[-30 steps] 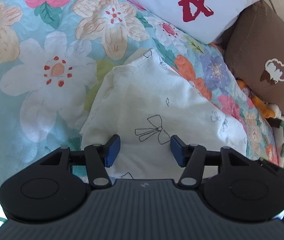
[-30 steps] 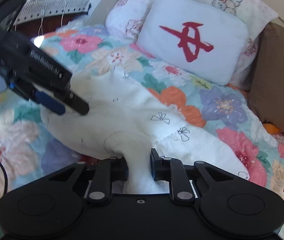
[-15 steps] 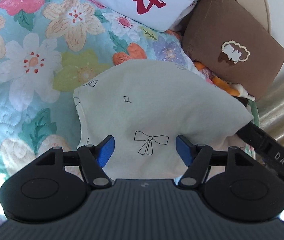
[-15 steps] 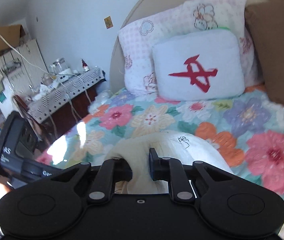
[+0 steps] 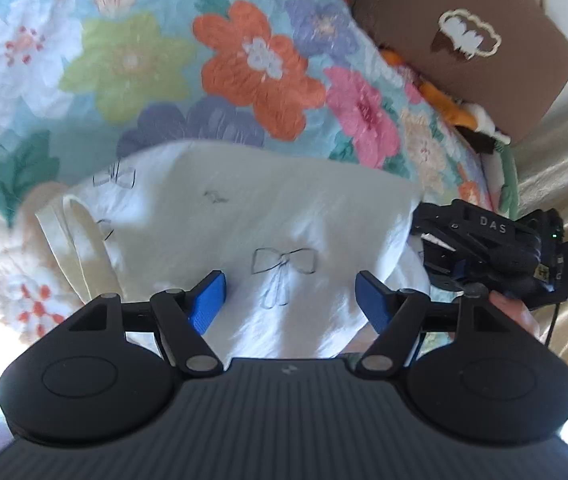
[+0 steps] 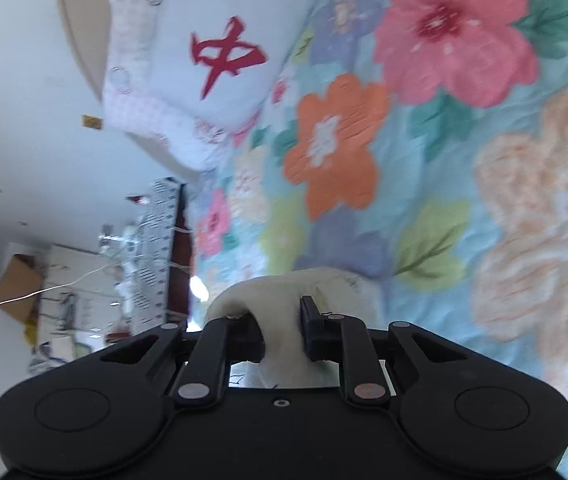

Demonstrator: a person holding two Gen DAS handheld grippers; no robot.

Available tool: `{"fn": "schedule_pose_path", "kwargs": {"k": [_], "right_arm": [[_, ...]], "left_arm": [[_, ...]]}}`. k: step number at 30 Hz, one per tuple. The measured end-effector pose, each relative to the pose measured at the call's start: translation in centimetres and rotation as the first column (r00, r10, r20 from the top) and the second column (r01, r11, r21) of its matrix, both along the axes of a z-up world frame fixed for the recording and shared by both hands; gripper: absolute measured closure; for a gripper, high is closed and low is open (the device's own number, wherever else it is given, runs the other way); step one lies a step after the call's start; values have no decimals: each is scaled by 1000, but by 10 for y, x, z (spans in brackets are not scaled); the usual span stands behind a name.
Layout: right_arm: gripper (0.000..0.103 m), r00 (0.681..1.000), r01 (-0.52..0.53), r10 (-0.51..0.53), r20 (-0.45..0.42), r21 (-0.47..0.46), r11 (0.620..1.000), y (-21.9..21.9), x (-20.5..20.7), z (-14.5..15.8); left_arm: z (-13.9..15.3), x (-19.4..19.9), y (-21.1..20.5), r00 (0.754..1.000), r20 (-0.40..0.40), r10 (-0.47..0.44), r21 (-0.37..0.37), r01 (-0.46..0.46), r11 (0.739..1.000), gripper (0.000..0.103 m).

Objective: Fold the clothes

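Note:
A white garment printed with small bows lies folded on the floral bedspread. My left gripper hovers over its near part, open, and its blue pads stand wide apart without pressing the cloth. In the left wrist view my right gripper sits at the garment's right edge, held by a hand. In its own rolled view the right gripper has a bunched fold of the garment between its jaws. The jaws are opening, and the cloth still fills the gap.
A brown cushion and an orange soft toy lie at the bed's right edge beside a shiny gold curtain. A white pillow with a red character leans at the headboard. A cluttered side table and a cardboard box stand beyond the bed.
The right gripper swung the garment's edge across, rolled sideways and came down at the right edge. The garment now lies folded over. The left gripper's jaws widened and it moved toward the brown cushion.

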State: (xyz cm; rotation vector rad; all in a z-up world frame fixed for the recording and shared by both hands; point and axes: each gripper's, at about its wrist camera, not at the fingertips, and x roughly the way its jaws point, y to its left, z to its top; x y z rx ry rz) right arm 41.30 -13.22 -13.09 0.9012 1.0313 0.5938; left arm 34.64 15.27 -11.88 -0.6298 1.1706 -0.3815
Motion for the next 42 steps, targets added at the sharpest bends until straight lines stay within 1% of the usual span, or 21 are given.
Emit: {"fn": "schedule_pose_path", "kwargs": {"k": [2, 4, 6, 9, 12, 13, 15, 17, 18, 21, 24, 25, 27, 29, 32, 34, 35, 38, 40, 41, 42], "right_arm": [[74, 1000, 20, -20, 3, -98, 995, -10, 2, 0], [57, 1000, 6, -6, 4, -212, 977, -13, 2, 7], [47, 1000, -9, 15, 14, -354, 935, -13, 0, 19], [47, 996, 17, 28, 80, -513, 858, -12, -11, 43], [46, 986, 81, 26, 167, -600, 796, -16, -29, 66], [46, 978, 97, 38, 204, -610, 787, -18, -37, 73], [46, 954, 97, 94, 283, -593, 799, -19, -55, 84], [46, 929, 14, 195, 313, -559, 829, -4, -63, 84], [46, 922, -38, 242, 303, -551, 833, 5, -64, 80], [46, 917, -178, 340, 210, -548, 818, 29, -61, 59], [37, 935, -187, 317, 162, -535, 824, 33, -56, 33], [35, 947, -184, 291, 138, -512, 839, 30, -54, 24], [35, 976, -156, 204, 70, -425, 892, 15, -51, 11], [35, 992, -105, 120, 26, -324, 940, -1, -52, 13], [35, 997, -75, 78, 3, -228, 971, -12, -58, 25], [34, 996, -91, 90, -19, -147, 985, -11, -62, 28], [34, 993, -115, 111, -41, -105, 988, -7, -64, 26], [33, 985, -149, 145, -94, -34, 988, 15, -69, 11], [32, 977, -159, 150, -150, -49, 986, 32, -72, -2], [31, 971, -155, 142, -193, -54, 986, 39, -75, -11], [31, 960, -144, 128, -249, -48, 988, 44, -79, -20]], "left_arm": [[-1, 4, -4, 1000, 22, -10, -30, 11, 999, 33], [5, 2, -3, 999, 51, -13, -29, 15, 999, 33], [11, -1, 0, 998, 61, -17, -10, 17, 1000, 33], [17, -7, 10, 998, 62, -2, 19, 1, 1000, 33], [25, -13, 28, 997, 78, 4, 42, -8, 999, 32], [28, -14, 35, 996, 92, 19, 56, -24, 998, 32], [31, -16, 46, 993, 108, 48, 79, -56, 995, 30], [27, -16, 54, 993, 98, 64, 73, -72, 995, 30], [24, -17, 57, 993, 91, 74, 62, -79, 995, 30], [11, -17, 57, 994, 85, 75, 37, -79, 996, 30], [-7, -13, 49, 996, 70, 62, 77, -67, 995, 30], [-12, -11, 46, 997, 53, 61, 104, -66, 992, 30], [-19, -11, 45, 998, 37, 55, 125, -59, 990, 30], [-19, -12, 46, 998, 40, 55, 122, -59, 991, 30], [-13, -13, 54, 994, 68, 80, 124, -88, 988, 30], [-13, -11, 62, 986, 87, 141, 114, -151, 982, 22], [-15, -10, 66, 981, 89, 175, 102, -184, 978, 19], [-29, -4, 79, 967, 56, 250, 17, -252, 968, 19], [-36, -2, 81, 964, 42, 264, -36, -263, 964, 24], [-38, -2, 80, 965, 41, 260, -52, -258, 965, 32], [-39, -3, 79, 965, 38, 259, -61, -257, 965, 47]]}}
